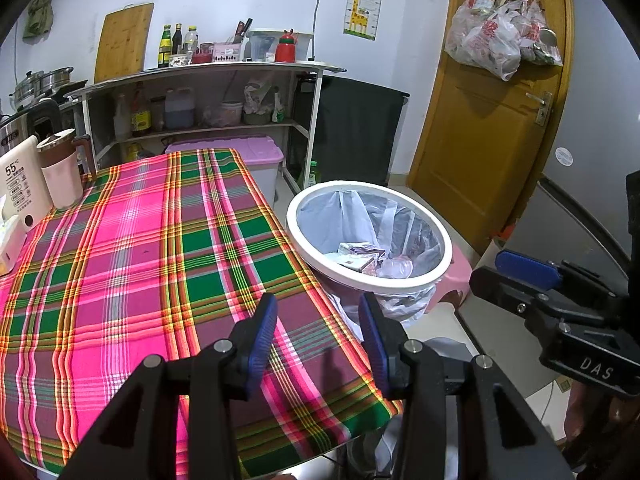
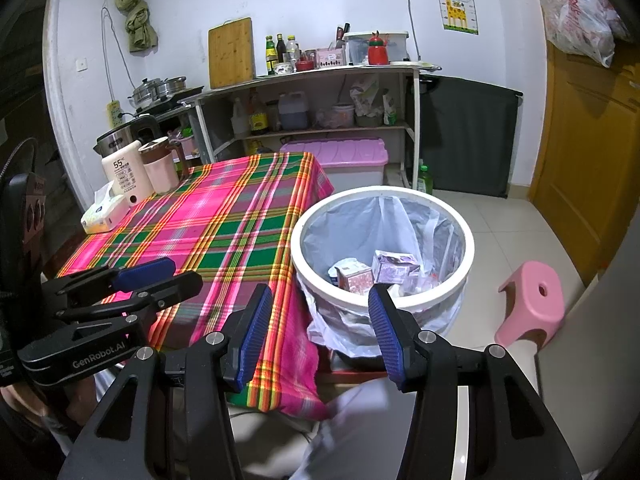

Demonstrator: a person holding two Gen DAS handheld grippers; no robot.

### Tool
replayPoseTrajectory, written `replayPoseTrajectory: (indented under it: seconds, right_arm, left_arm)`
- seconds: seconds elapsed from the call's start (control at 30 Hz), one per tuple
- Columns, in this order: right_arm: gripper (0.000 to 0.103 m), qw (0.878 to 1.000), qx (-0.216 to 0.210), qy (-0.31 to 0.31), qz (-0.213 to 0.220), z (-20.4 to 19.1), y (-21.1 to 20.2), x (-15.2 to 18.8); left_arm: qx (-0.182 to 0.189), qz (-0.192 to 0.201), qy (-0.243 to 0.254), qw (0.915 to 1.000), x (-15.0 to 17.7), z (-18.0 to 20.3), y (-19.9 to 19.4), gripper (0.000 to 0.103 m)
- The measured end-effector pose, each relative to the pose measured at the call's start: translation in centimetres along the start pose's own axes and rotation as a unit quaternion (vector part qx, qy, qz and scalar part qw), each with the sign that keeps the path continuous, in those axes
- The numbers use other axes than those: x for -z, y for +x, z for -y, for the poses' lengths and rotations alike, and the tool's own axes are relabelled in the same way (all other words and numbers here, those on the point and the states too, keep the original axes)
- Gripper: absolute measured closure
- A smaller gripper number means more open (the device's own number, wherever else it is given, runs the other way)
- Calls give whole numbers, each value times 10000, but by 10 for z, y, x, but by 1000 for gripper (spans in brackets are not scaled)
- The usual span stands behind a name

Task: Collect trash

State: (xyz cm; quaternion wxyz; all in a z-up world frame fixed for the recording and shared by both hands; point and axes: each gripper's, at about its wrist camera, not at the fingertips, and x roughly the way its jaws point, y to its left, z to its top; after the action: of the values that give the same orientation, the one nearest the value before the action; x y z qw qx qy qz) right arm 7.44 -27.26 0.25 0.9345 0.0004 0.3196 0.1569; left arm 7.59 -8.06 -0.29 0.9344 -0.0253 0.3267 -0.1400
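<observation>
A white round trash bin (image 1: 304,248) (image 2: 468,248) lined with a clear plastic bag stands beside the table's right edge. Inside lie crumpled cartons and wrappers (image 1: 360,260) (image 2: 376,270). My left gripper (image 1: 318,312) is open and empty, held over the plaid tablecloth (image 1: 140,260) near its front right corner. My right gripper (image 2: 320,304) is open and empty, held near the bin's front rim, between the table edge and the bin. The left gripper also shows in the right wrist view (image 2: 156,276), and the right gripper shows in the left wrist view (image 1: 504,270).
A water dispenser (image 2: 124,180), a pink cup (image 2: 160,166) and a tissue box (image 2: 104,214) stand at the table's far left. A shelf with bottles (image 2: 304,116), a pink storage box (image 2: 340,160), a pink stool (image 2: 532,304) and a wooden door (image 1: 488,120) surround the bin.
</observation>
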Motion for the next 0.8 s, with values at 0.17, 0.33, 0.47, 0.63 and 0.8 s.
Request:
replayPoseTrajectory:
  seconds: [0.17,0.33,0.47,0.63,0.8]
  right_arm:
    - [52,10000,-1,-6,-2,-1,0,0]
    - [52,10000,-1,-4,0,-1,0,0]
    - [52,10000,1,-2,-7,-2,0,0]
    - [52,10000,-3,-6,-11,-3,1,1]
    - [52,10000,-2,-13,-9,-4,1,1]
  left_arm:
    - [-9,-2,0,10000,0,-1,0,59]
    - [-13,-5,-5,10000,0,-1,0,59]
    - [-11,-11,3,10000,0,-1,0,59]
    - [-13,-16,-1,10000,0,-2,0,59]
    - [-24,-14,5,10000,0,-1,0,59]
